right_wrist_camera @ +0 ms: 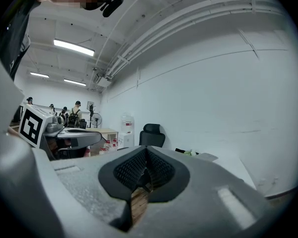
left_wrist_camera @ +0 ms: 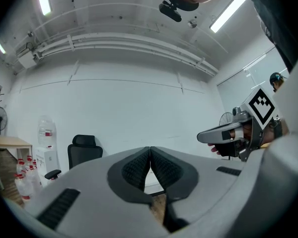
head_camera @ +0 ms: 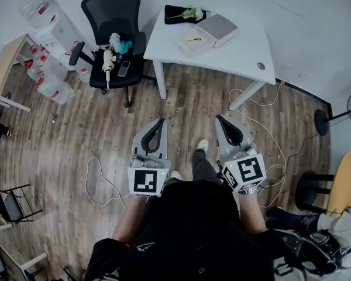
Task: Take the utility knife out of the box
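A white table [head_camera: 234,51] stands ahead of me at the far side of the wooden floor. On it sit a closed grey-white box [head_camera: 217,28] and, beside it, a shallow white tray [head_camera: 181,44] with a small yellowish item [head_camera: 193,39] in it; I cannot tell whether that item is the utility knife. My left gripper [head_camera: 161,122] and right gripper [head_camera: 219,119] are held side by side at waist height, well short of the table. Both point forward and both are shut with nothing between the jaws, as seen on the left gripper [left_wrist_camera: 150,152] and the right gripper [right_wrist_camera: 146,152].
A black office chair [head_camera: 111,40] with small items on its seat stands left of the table. Water bottles [head_camera: 47,69] crowd the far left. White cables [head_camera: 99,180] trail over the floor. A fan [head_camera: 345,113] and a round stool [head_camera: 313,189] stand at the right.
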{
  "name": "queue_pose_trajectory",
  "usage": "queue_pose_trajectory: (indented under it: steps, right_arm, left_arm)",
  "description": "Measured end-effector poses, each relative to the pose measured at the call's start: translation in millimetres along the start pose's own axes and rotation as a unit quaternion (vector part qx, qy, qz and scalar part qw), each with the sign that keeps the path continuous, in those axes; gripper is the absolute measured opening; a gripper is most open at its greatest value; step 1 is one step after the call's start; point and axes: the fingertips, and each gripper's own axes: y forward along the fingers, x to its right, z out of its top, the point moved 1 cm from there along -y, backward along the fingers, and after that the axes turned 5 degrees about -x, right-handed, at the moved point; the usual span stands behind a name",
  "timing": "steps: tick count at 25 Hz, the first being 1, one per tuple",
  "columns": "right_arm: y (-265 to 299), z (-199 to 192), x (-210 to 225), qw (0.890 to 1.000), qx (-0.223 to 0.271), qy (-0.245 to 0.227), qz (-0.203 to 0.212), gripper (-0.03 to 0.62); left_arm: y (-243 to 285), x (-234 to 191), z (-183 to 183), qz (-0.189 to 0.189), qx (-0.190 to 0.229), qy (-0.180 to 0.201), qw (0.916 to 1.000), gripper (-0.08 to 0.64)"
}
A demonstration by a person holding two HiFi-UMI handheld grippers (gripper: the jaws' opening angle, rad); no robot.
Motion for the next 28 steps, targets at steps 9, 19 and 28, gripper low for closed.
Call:
queue_pose_trajectory:
  steps: [9,19,28]
  right_arm:
    - [62.7,10.5,25.9,0.999,0.004,-0.006,0.038,0.005]
    - [135.9,16.4,84.5,0.997,-0.010,-0.015,0.069,0.005]
    - [198.0,31.8,169.3,0.995,-0.013,-0.017,0.102,0.005]
  left_arm:
    - [40.1,-38.2,0.4,0.044,-0.005,0.007,0.9990,0.006]
    - [123.1,-64.0,0.5,0.077,-0.013,-0.001,0.9970,0.006]
    - [221.0,-65.7,10.9,0.105,-0.018,-0.003,0.9943,0.006]
